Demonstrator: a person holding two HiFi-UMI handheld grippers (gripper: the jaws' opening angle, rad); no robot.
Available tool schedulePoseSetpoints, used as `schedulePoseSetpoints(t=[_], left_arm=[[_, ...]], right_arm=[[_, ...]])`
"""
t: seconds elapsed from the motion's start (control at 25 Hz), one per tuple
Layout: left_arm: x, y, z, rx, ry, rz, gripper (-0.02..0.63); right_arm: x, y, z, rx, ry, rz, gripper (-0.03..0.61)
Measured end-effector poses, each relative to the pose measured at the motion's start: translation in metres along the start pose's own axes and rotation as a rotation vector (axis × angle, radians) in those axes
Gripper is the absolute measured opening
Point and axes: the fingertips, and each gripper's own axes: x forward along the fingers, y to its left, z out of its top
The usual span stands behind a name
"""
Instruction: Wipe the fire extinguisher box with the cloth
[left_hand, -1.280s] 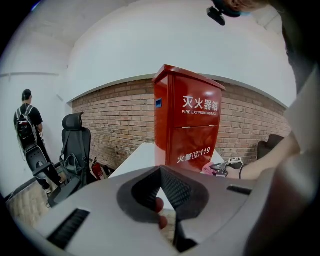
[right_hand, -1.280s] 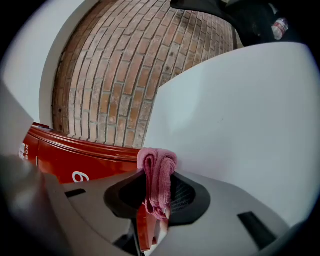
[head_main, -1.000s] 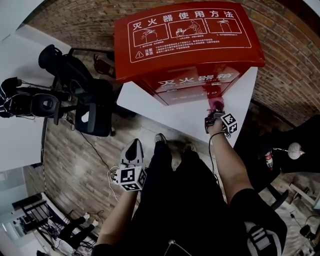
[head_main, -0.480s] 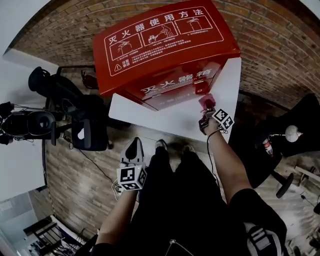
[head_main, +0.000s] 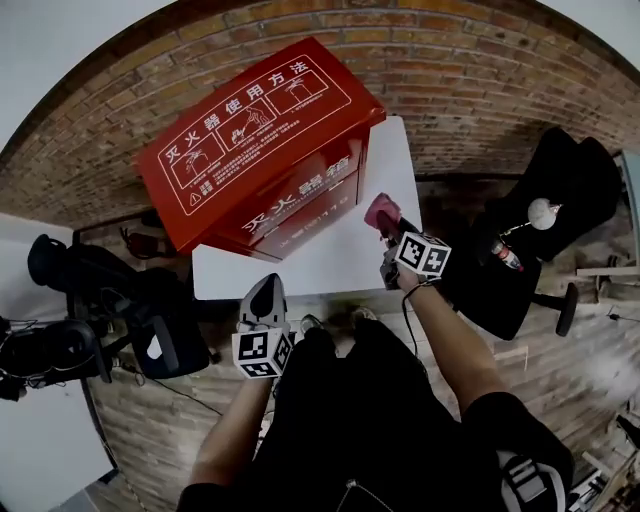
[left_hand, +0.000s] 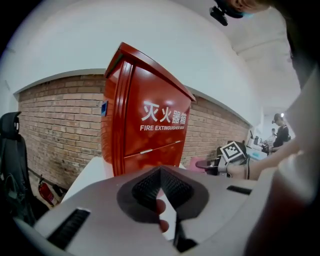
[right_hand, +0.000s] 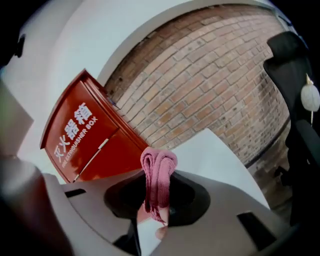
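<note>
the red fire extinguisher box (head_main: 260, 150) stands on a white counter (head_main: 340, 255) against a brick wall. its sloping lid of printed instructions faces up and its lettered front faces the person. a folded pink cloth (right_hand: 158, 172) is pinched tight between the jaws of the right claw (head_main: 388, 230), which holds it above the counter near the box's front right corner, not touching the box. the left claw (head_main: 264, 292) hangs low at the counter's near edge, jaws together with nothing between them. to wipe well, the looped end of the cloth should probably meet the red panel squarely. the grip should stay firm so the cloth does not slip out, and the strokes should run evenly across the front and lid.
</note>
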Motion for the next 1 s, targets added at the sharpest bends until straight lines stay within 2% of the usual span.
schedulePoseSetpoints(t=[0.24,0.4,0.52,0.68,1.0], left_arm=[[-0.001,-0.017,0.028,0.040,-0.027,-0.167,0.028],[-0.001,-0.015,0.040,0.069,-0.041,-0.240,0.028],[-0.004,-0.012,0.048,0.078,-0.052,-0.279,0.028],[-0.016,-0.012,0.063,0.091,-0.084,-0.324,0.028],[-0.043,-0.009,0.097,0.134,-0.191,-0.387,0.028]], right_arm=[[-0.054,0.072,0.019,-0.151,-0.060,0.000,0.107],[-0.080,0.123,0.028,-0.348,-0.115,0.006,0.106],[-0.096,0.161,0.031,-0.447,-0.166,0.020,0.107],[-0.117,0.206,0.030,-0.522,-0.215,0.021,0.106],[-0.153,0.270,0.020,-0.590,-0.301,0.040,0.107]])
